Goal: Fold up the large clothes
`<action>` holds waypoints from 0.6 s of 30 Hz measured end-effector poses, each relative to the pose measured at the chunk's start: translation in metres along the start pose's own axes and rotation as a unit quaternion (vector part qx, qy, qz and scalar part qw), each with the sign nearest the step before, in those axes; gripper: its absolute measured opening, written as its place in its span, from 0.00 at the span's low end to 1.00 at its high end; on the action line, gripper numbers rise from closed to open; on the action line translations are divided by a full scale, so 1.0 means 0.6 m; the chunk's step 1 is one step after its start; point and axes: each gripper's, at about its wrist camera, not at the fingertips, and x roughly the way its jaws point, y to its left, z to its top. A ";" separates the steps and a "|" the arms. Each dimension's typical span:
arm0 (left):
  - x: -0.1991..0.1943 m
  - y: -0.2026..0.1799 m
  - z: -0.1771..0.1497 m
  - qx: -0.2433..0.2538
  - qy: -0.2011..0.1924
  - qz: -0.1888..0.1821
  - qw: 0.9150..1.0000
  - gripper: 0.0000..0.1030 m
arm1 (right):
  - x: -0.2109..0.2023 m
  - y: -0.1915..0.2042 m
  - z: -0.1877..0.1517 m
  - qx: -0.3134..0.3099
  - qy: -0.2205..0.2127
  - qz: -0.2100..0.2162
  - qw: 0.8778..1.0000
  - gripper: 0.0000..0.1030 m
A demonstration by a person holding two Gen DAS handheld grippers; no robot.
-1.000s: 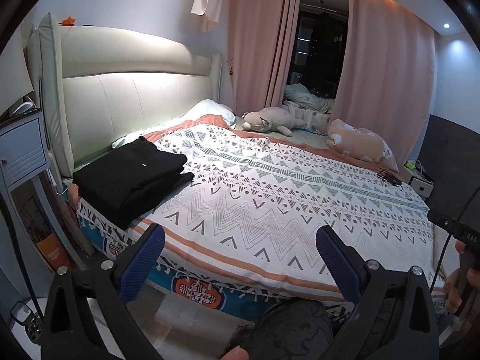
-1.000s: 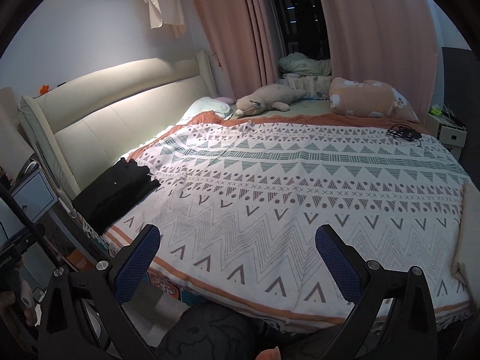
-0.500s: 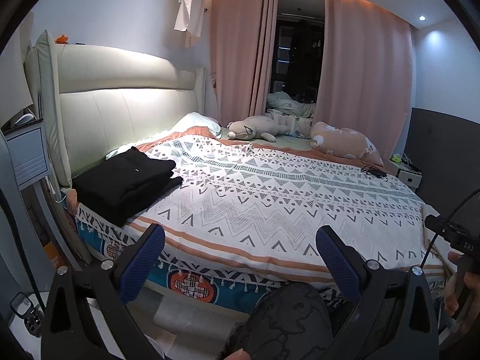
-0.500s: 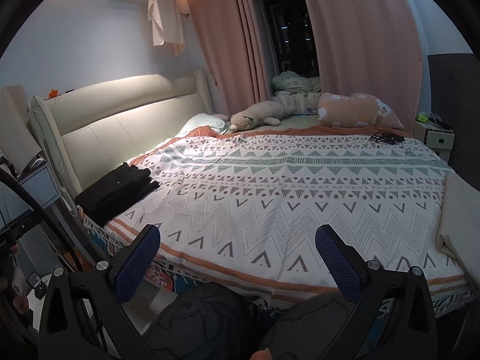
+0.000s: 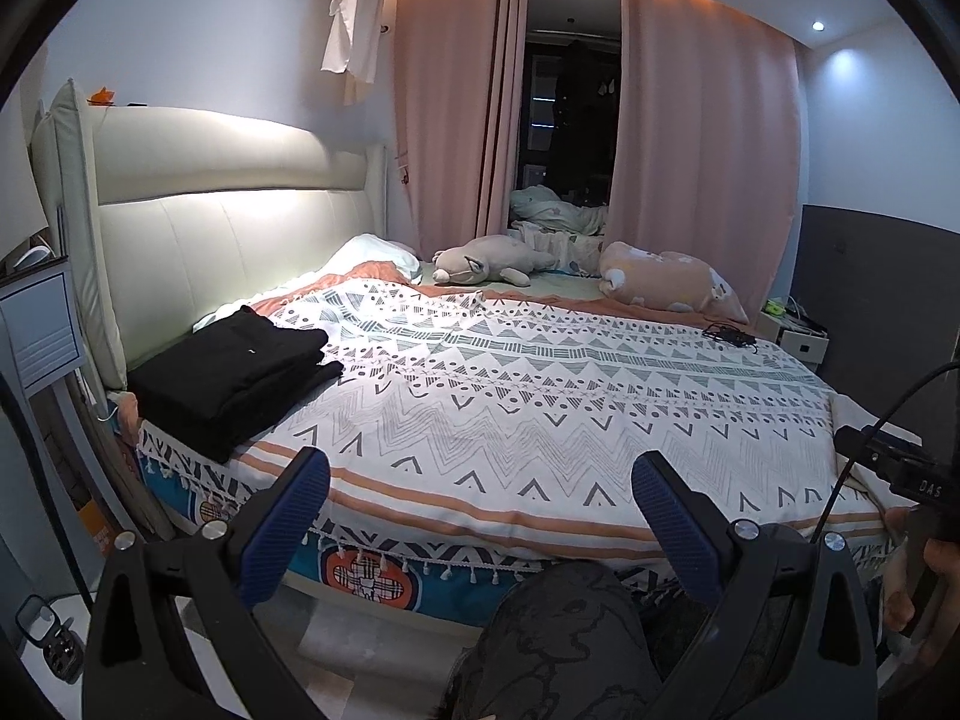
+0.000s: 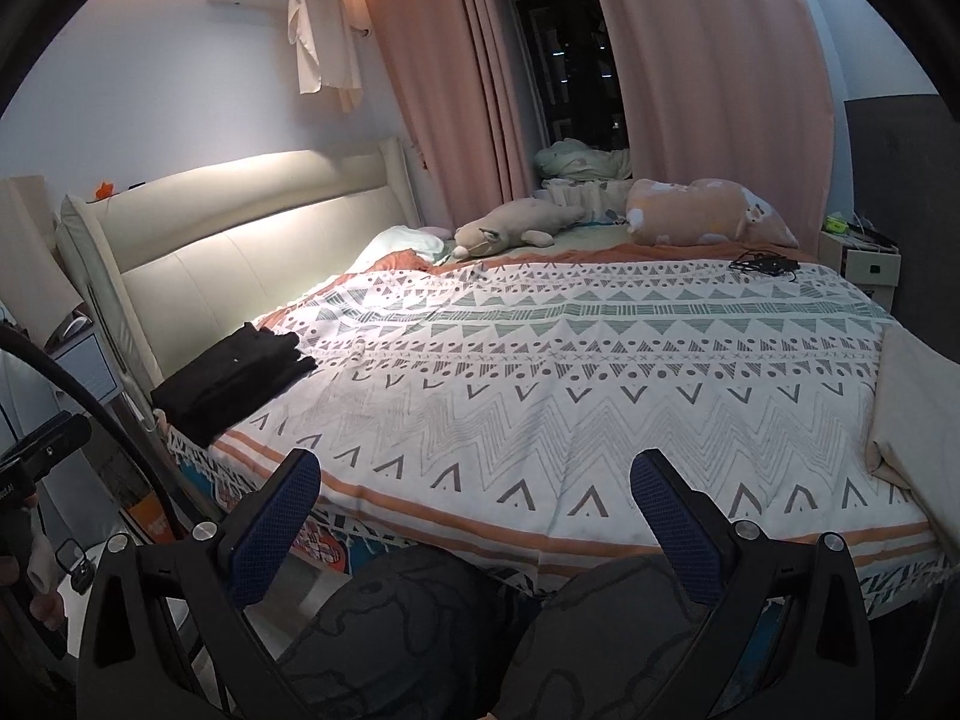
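Note:
A folded black garment [image 5: 231, 375] lies on the near left corner of the bed, by the headboard; it also shows in the right wrist view [image 6: 231, 381]. My left gripper [image 5: 480, 495] is open and empty, held off the bed's near edge, to the right of the garment. My right gripper [image 6: 477, 492] is open and empty, also back from the bed's near edge. A cream cloth [image 6: 915, 414] lies on the bed's right edge.
The bed carries a patterned white and orange cover [image 5: 540, 396]. Plush toys [image 5: 486, 261] and a pink pillow [image 5: 666, 282] lie at the far side by pink curtains. A black cable bundle [image 5: 729, 336] lies far right. A nightstand [image 5: 39, 324] stands left. My patterned knees [image 6: 420, 630] are below.
Both grippers have pulled back and tilted up from the bed, so more of the room and the bed's near edge show. Nothing on the bed has moved.

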 end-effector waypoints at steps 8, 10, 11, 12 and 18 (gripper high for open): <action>0.003 0.005 -0.002 -0.006 0.001 0.012 1.000 1.00 | 0.000 -0.001 -0.007 0.002 0.001 0.002 1.000 1.00; -0.001 0.009 -0.002 -0.014 -0.002 0.001 1.000 1.00 | 0.001 -0.002 -0.007 0.005 0.002 0.003 1.000 1.00; -0.002 0.009 -0.001 -0.016 -0.004 0.000 1.000 1.00 | 0.000 -0.001 -0.009 0.005 0.002 0.003 1.000 1.00; -0.003 0.010 0.000 -0.016 -0.005 0.001 1.000 1.00 | 0.000 -0.001 -0.009 0.006 0.003 0.003 1.000 1.00; -0.004 0.009 0.001 -0.012 -0.005 0.005 1.000 1.00 | -0.002 0.003 -0.010 0.005 0.007 0.002 1.000 1.00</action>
